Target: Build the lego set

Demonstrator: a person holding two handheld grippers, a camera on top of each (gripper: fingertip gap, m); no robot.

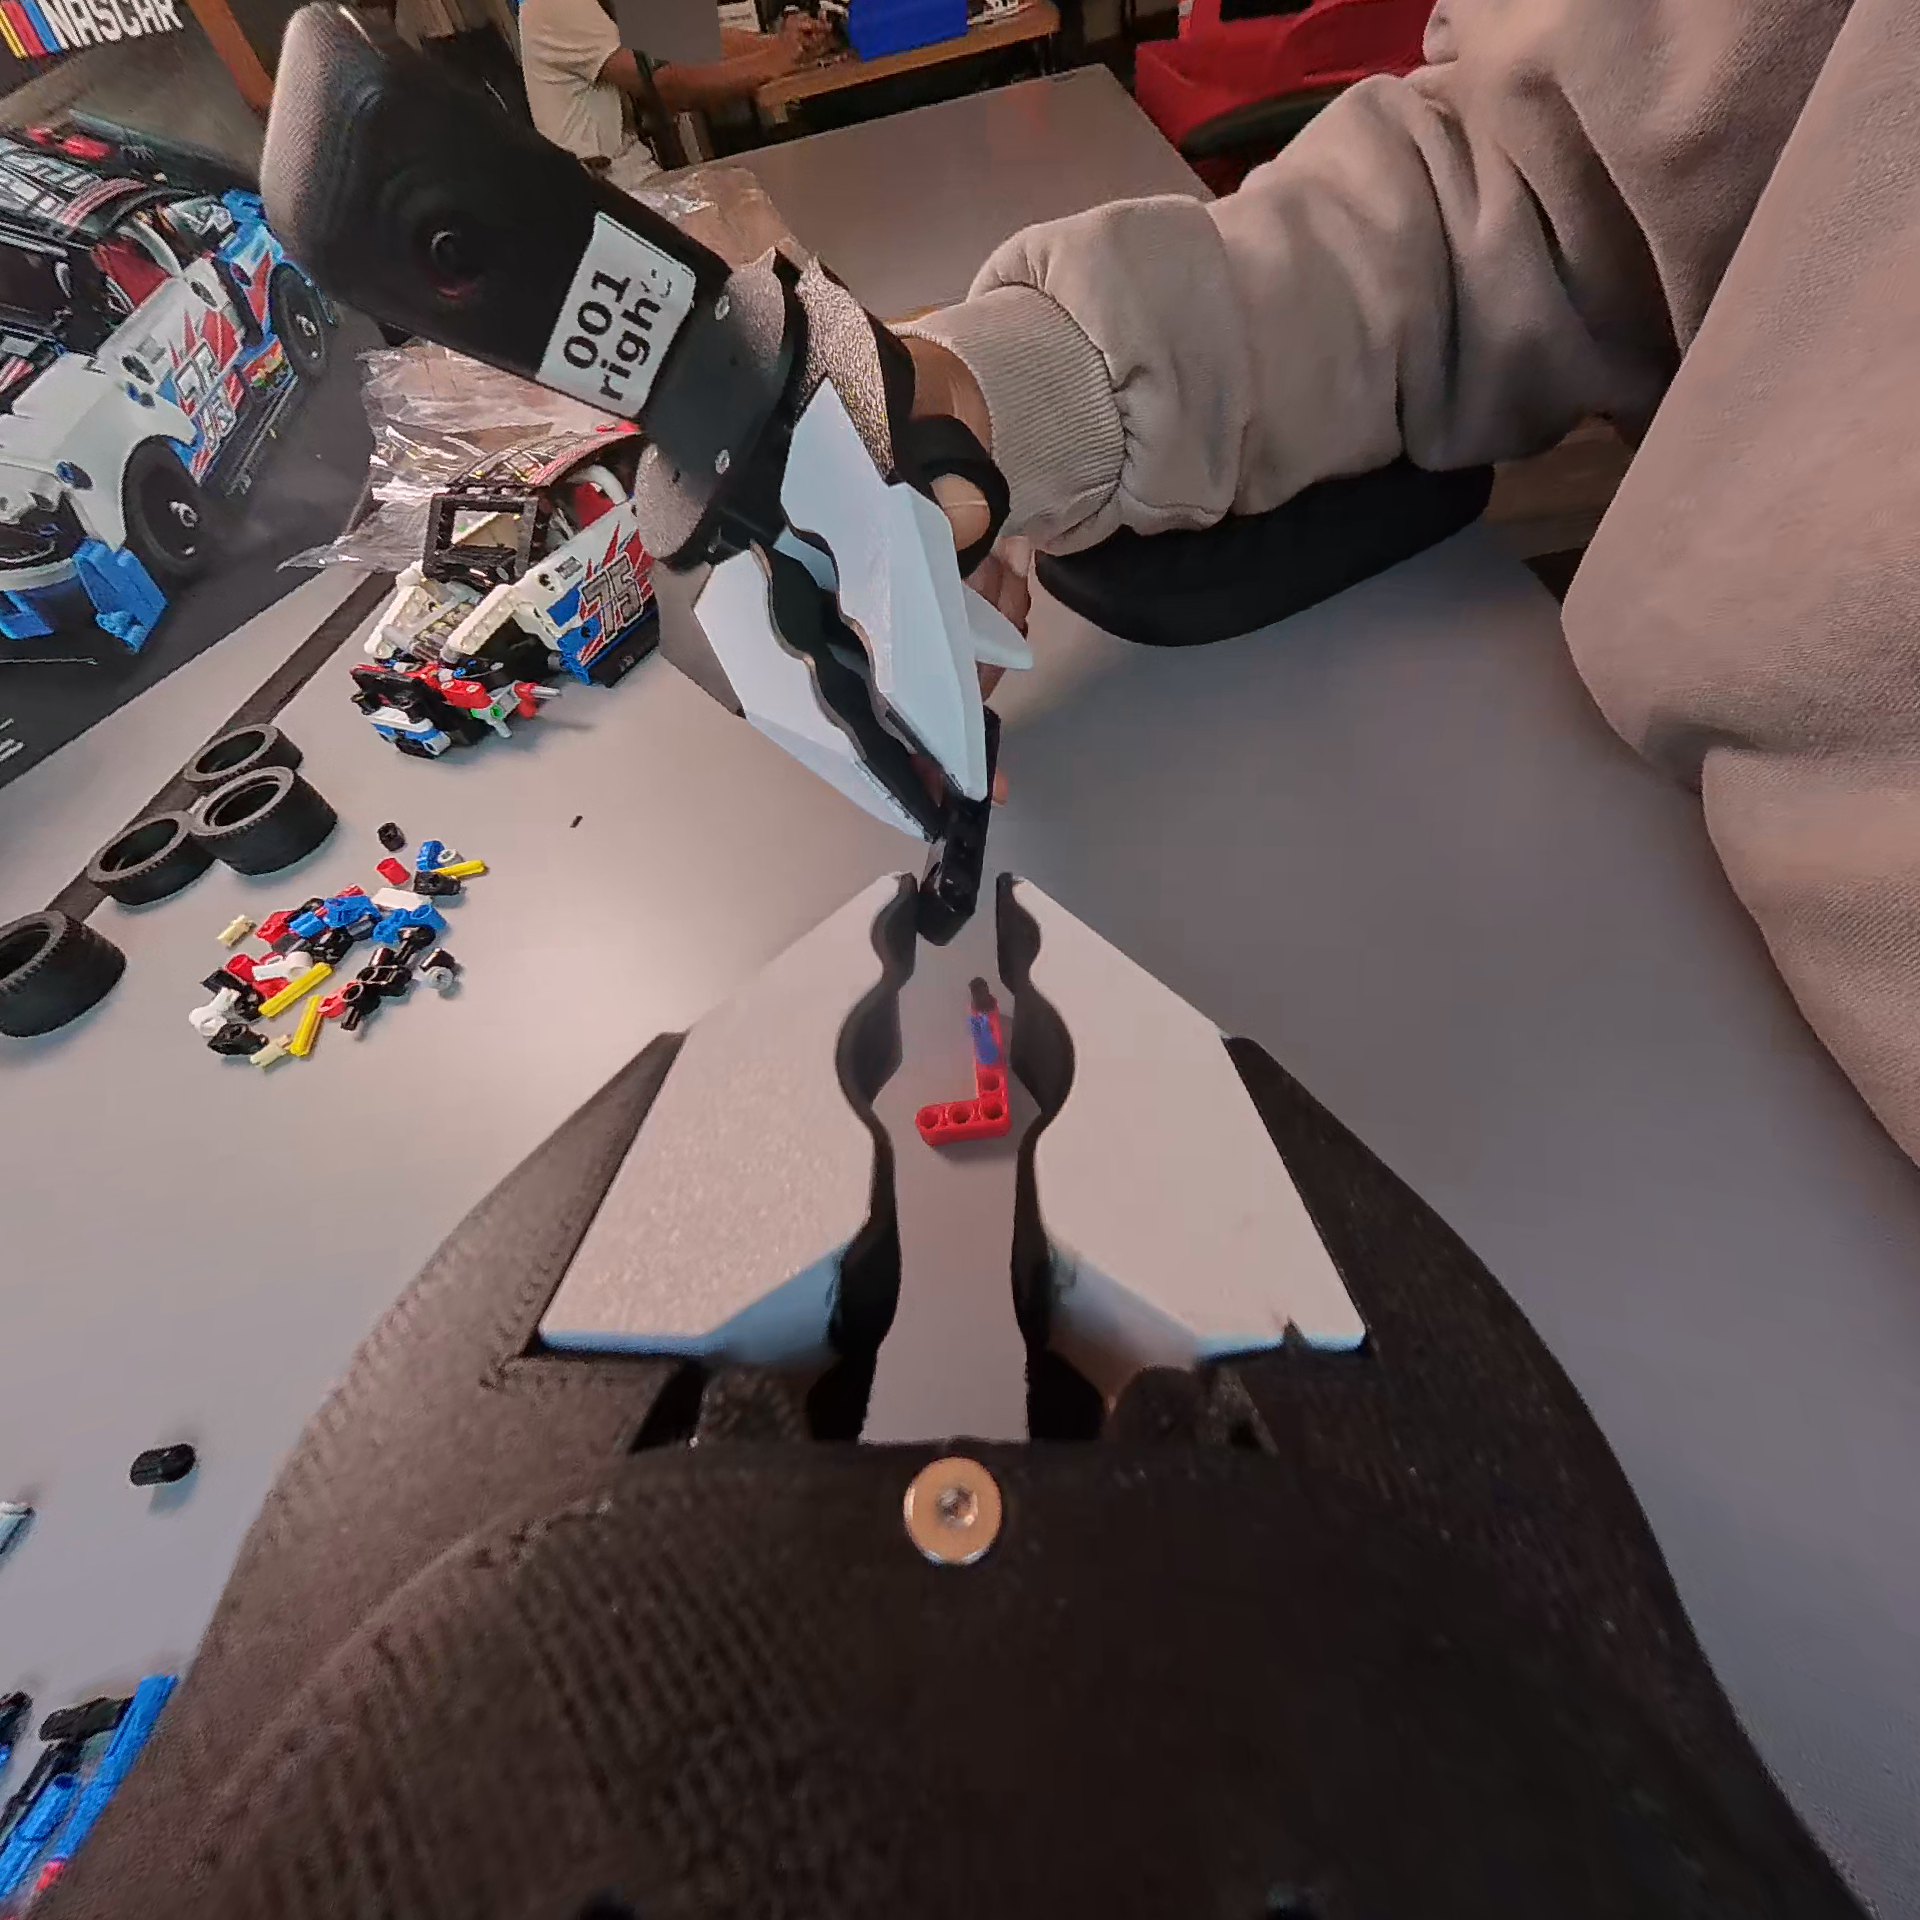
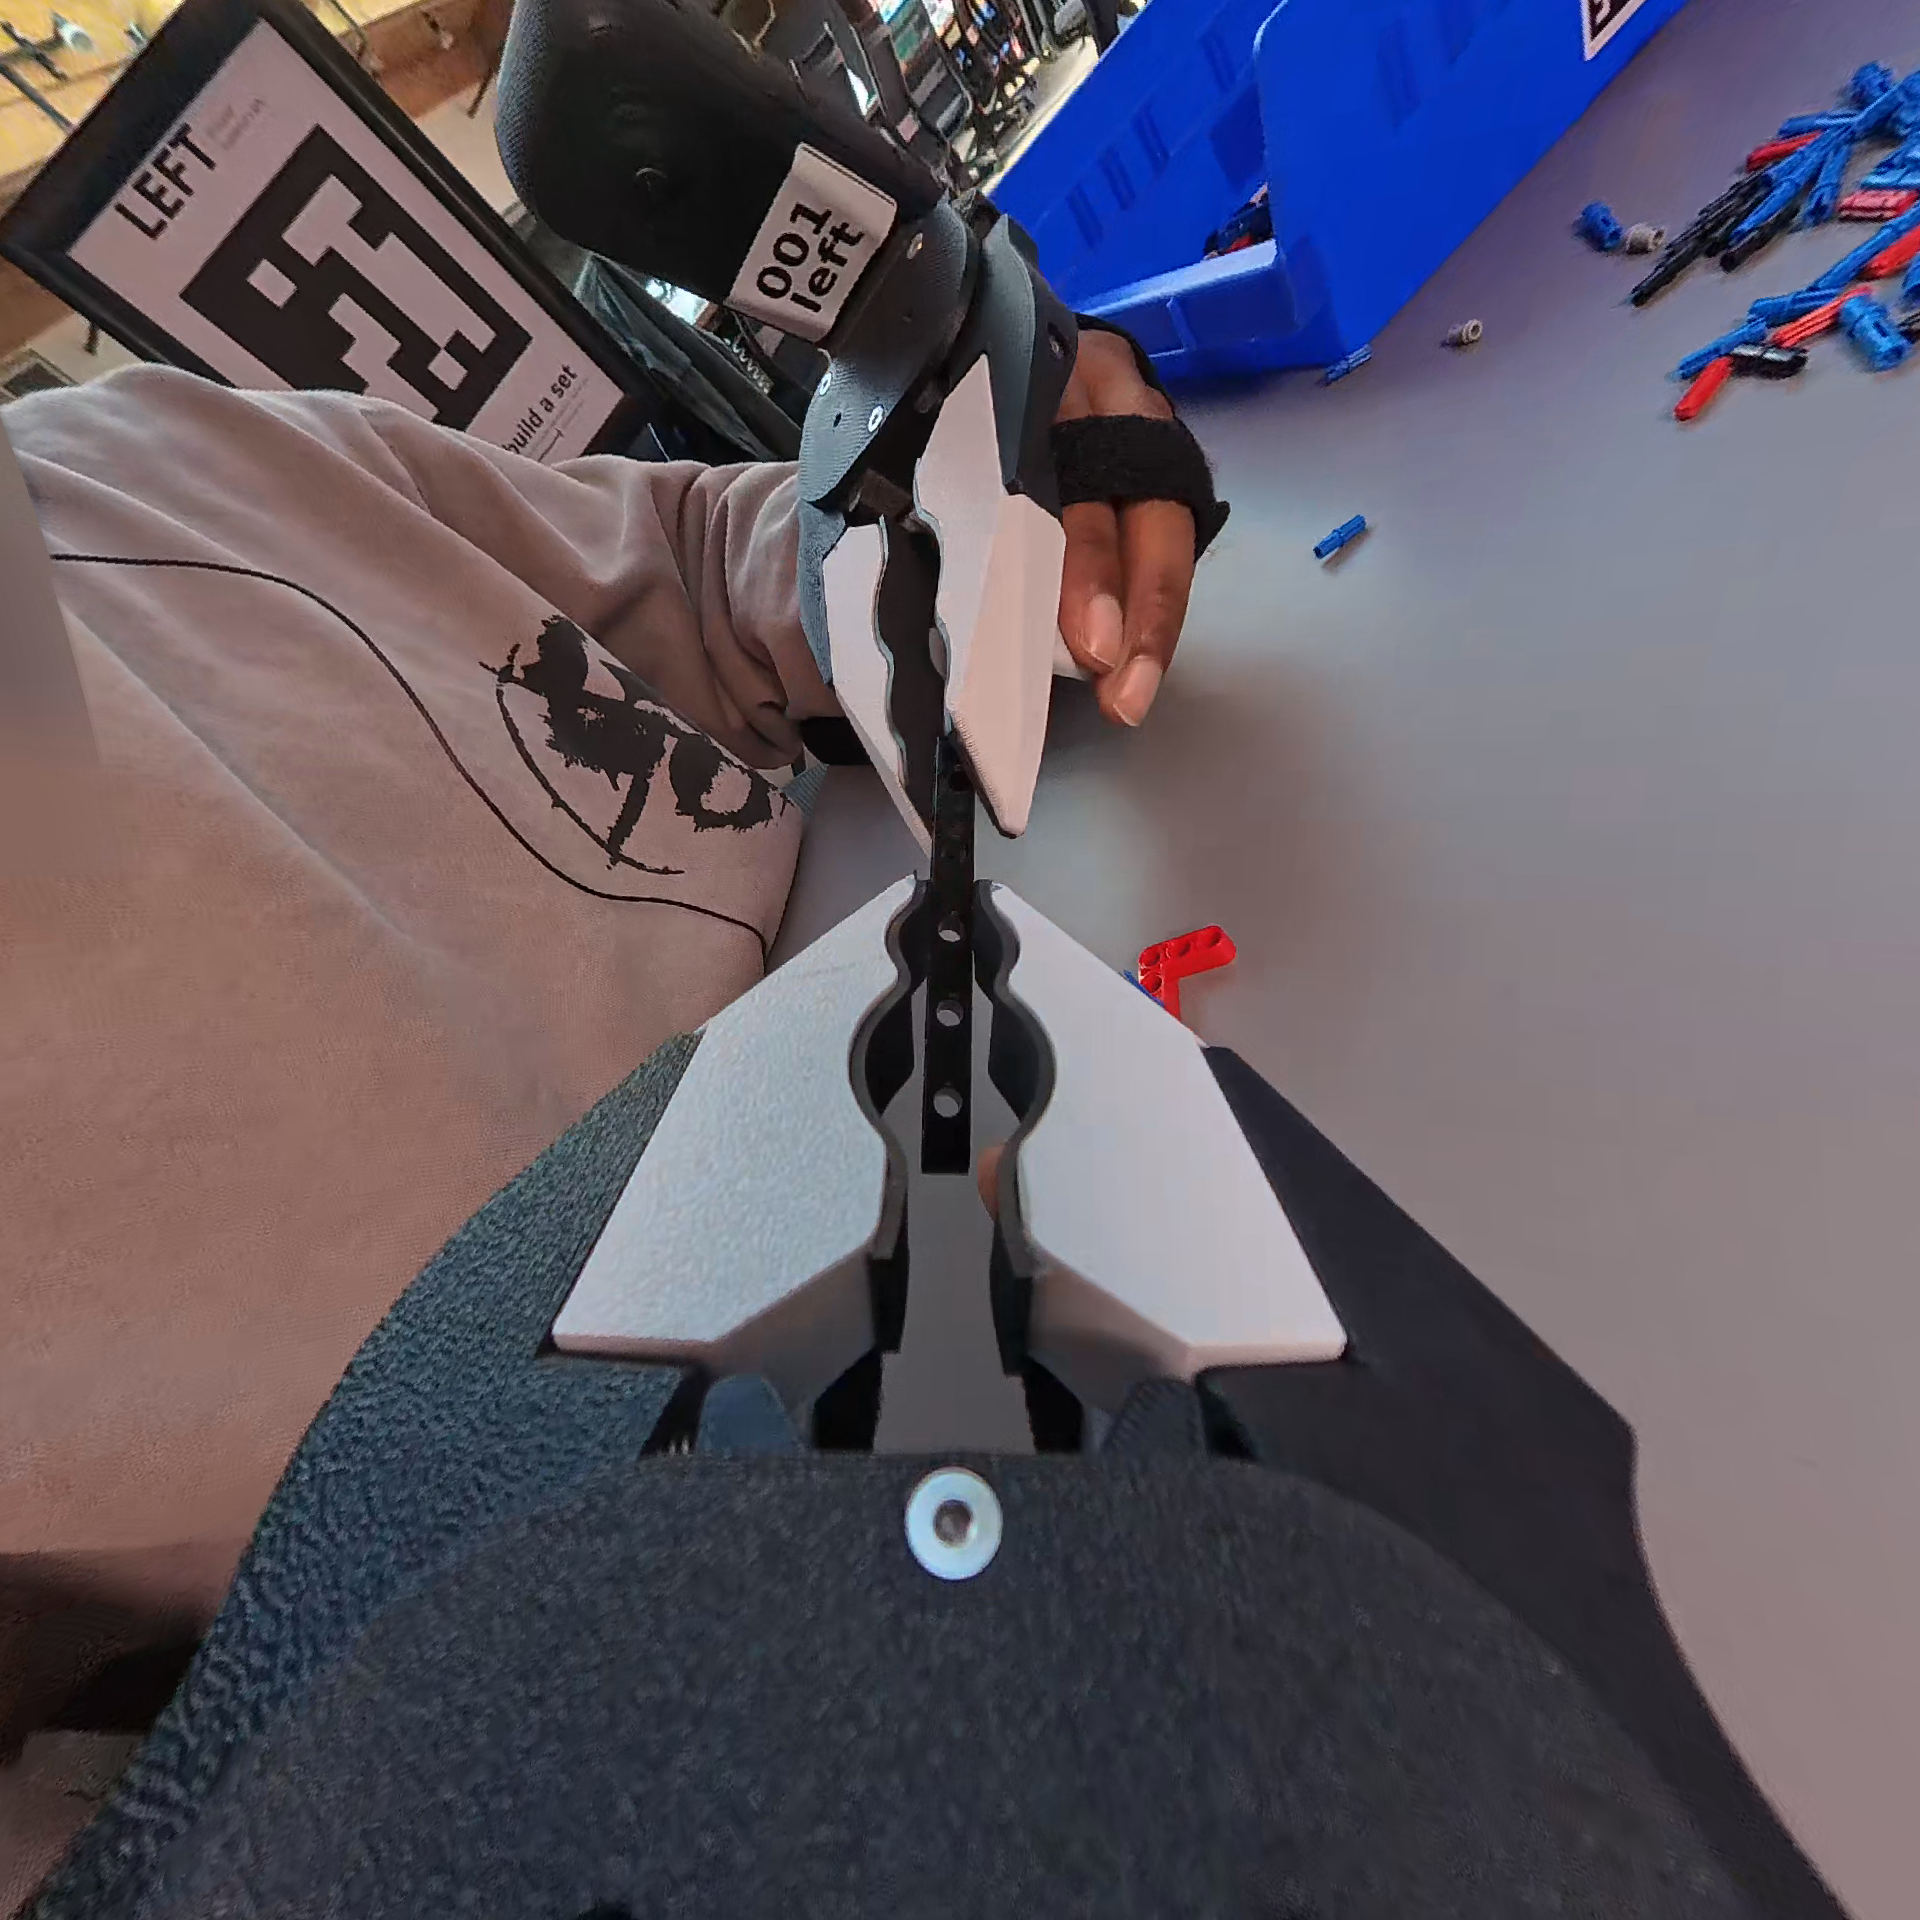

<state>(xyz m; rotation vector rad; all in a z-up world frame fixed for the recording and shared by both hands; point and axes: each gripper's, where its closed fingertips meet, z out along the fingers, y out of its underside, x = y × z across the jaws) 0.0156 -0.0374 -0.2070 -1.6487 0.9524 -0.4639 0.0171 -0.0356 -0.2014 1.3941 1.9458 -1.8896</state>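
I have the black holed beam [image 2: 948,997] in the air above the table's [image 1: 1351,935] near edge, my right gripper [image 2: 948,888] pinching its length and my left gripper [image 1: 948,883] closed on its far tip. On the table under them lies a red L-shaped beam [image 1: 971,1103]. Loose pins [image 1: 332,956] and tires [image 1: 244,805] sit toward the left edge beside the half-built car [image 1: 520,613].

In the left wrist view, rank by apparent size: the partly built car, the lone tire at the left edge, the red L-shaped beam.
1. partly built car
2. lone tire
3. red L-shaped beam

Apparent size only; camera distances differ.
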